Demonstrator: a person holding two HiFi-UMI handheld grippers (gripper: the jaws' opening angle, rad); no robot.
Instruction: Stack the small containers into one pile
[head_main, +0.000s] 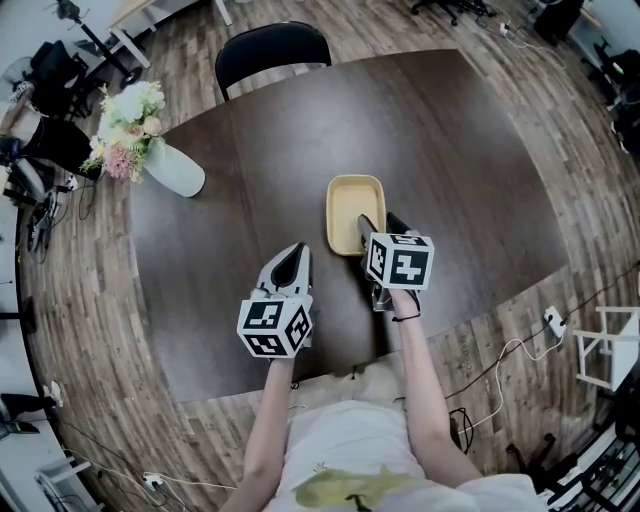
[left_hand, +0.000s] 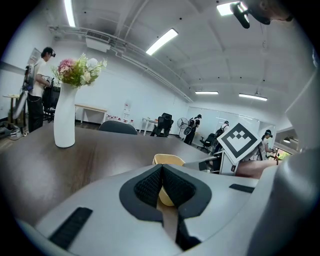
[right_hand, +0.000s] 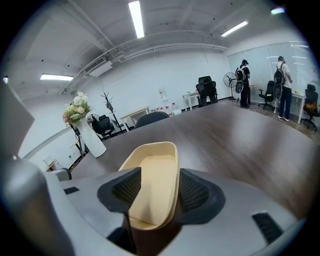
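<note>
Container (head_main: 355, 205): yellow, on dark table (head_main: 470, 180).
Right gripper (head_main: 380, 226): at container's near right corner.
Left gripper (head_main: 292, 258): apart, left of it.

You have a white vase (head_main: 180, 172) of pink and white flowers (head_main: 128, 128) standing on the dark brown wooden counter (head_main: 450, 170) at the upper left. A black round-backed chair (head_main: 272, 45) sits at the counter's top edge. A white power strip (head_main: 553, 321) lies on the wood-plank floor (head_main: 90, 330), at the right.

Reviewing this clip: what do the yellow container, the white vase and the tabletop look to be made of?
Container: likely moulded plastic or fibre pulp; matte pale yellow, thin walls and rim.
Vase: probably ceramic; smooth, opaque white with a soft sheen.
Table: dark wood or veneer; faint grain, satin finish.
</note>
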